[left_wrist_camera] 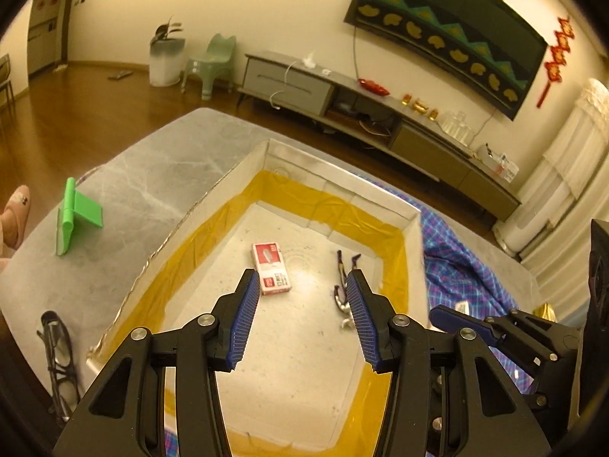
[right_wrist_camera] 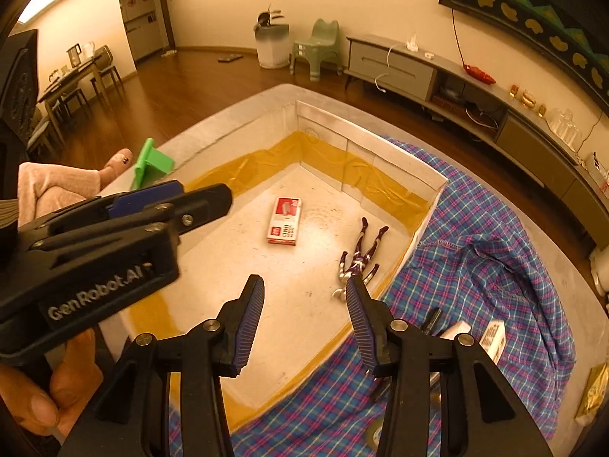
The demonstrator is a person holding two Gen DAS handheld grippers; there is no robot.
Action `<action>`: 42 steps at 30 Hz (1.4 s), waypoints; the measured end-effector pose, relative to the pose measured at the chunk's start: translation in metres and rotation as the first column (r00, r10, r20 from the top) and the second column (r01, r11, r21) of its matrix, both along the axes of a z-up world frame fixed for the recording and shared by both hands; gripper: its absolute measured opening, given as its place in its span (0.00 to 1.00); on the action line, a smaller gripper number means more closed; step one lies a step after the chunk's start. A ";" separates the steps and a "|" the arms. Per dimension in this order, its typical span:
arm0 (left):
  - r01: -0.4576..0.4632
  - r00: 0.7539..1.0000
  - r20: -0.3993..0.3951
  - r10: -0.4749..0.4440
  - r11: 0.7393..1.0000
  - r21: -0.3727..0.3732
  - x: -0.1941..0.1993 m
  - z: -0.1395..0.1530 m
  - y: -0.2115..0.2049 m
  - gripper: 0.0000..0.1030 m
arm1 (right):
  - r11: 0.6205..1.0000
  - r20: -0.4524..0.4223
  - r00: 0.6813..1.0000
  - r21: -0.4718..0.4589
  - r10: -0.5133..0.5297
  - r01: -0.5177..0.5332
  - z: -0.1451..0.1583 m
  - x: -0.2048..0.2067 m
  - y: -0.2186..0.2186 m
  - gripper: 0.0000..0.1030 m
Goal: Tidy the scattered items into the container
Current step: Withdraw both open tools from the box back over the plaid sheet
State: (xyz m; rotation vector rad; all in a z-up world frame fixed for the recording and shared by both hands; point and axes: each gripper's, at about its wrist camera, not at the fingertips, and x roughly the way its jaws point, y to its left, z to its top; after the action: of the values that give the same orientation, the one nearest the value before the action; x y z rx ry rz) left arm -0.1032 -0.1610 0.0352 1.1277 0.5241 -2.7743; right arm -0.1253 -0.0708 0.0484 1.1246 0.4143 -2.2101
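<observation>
A shallow white box (left_wrist_camera: 243,167) (right_wrist_camera: 403,160) with yellow tape inside stands on the grey table. In it lie a red and white staple box (left_wrist_camera: 271,268) (right_wrist_camera: 284,221) and a small purple and silver figure (left_wrist_camera: 344,297) (right_wrist_camera: 361,255). My left gripper (left_wrist_camera: 302,280) hovers above the box, open, nothing between its fingers. My right gripper (right_wrist_camera: 304,285) also hangs over the box near the figure, open and empty. The left gripper (right_wrist_camera: 144,205) shows at the left of the right wrist view, and the right gripper's finger (left_wrist_camera: 456,318) at the right of the left wrist view.
A green stand (left_wrist_camera: 76,217) (right_wrist_camera: 150,162) and black glasses (left_wrist_camera: 59,358) lie on the table left of the box. A blue plaid cloth (right_wrist_camera: 475,266) (left_wrist_camera: 456,262) covers the right side, with small white packets (right_wrist_camera: 493,337) and a gold wrapper (right_wrist_camera: 593,392) on it.
</observation>
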 end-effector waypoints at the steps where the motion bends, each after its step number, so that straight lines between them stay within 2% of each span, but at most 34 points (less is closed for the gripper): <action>1: 0.006 1.000 -0.002 -0.006 1.000 -0.008 0.003 0.001 0.004 0.49 | 1.000 -0.010 1.000 -0.011 0.002 -0.003 0.002 0.005 0.002 0.45; 6: 0.034 0.999 -0.002 -0.034 0.998 -0.060 0.023 0.001 0.022 0.49 | 0.998 -0.059 0.998 -0.055 0.011 -0.014 0.009 0.028 0.010 0.45; 14: 0.056 0.998 0.006 -0.055 0.994 -0.090 0.043 0.003 0.035 0.49 | 0.996 -0.091 0.996 -0.094 0.001 -0.009 0.007 0.052 0.033 0.46; 33: 0.188 0.982 0.002 -0.188 0.978 -0.095 0.083 0.011 0.088 0.49 | 0.961 -0.031 0.996 -0.265 -0.087 0.075 -0.013 0.085 0.122 0.46; 42: 0.288 0.957 0.047 -0.285 0.955 -0.072 0.090 -0.003 0.127 0.49 | 0.946 0.025 0.987 -0.283 -0.156 0.157 -0.042 0.092 0.169 0.46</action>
State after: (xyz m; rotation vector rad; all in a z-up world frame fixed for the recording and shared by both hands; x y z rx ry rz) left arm -0.0130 -0.0339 0.0325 1.3300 0.2619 -2.9766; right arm -0.0329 0.0979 0.0066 1.0319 0.0014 -2.3141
